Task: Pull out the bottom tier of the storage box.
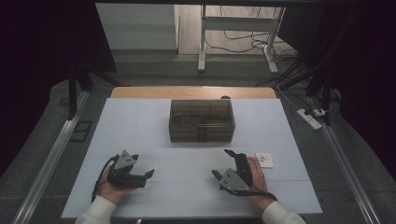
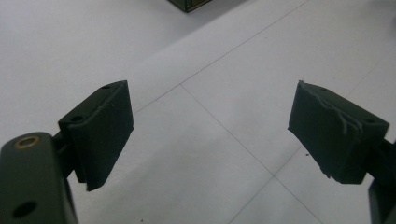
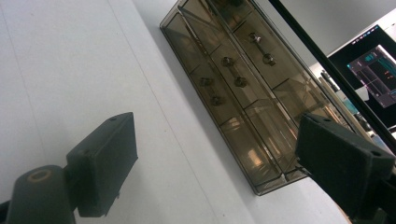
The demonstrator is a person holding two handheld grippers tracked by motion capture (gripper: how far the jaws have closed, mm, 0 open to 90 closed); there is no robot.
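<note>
White table (image 1: 140,121) carries a smoky drawer box (image 1: 201,120) at the far middle. Left gripper (image 1: 148,173) and right gripper (image 1: 222,163) rest near the front, both spread wide, holding nothing.

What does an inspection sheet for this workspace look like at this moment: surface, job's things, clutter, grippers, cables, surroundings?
Surface: white table top, faint seam lines, wooden edge at the far side.
Job's things: smoky see-through drawer box at the far middle, drawers shut, untouched.
Clutter: small white card beside the right hand.
Grippers: left gripper open, holding nothing; right gripper open, holding nothing, facing the box.
Cables: gripper cable at the left hand; loose wires on the floor beyond.
Surroundings: power strip at right, desk frame, dark curtains.
</note>
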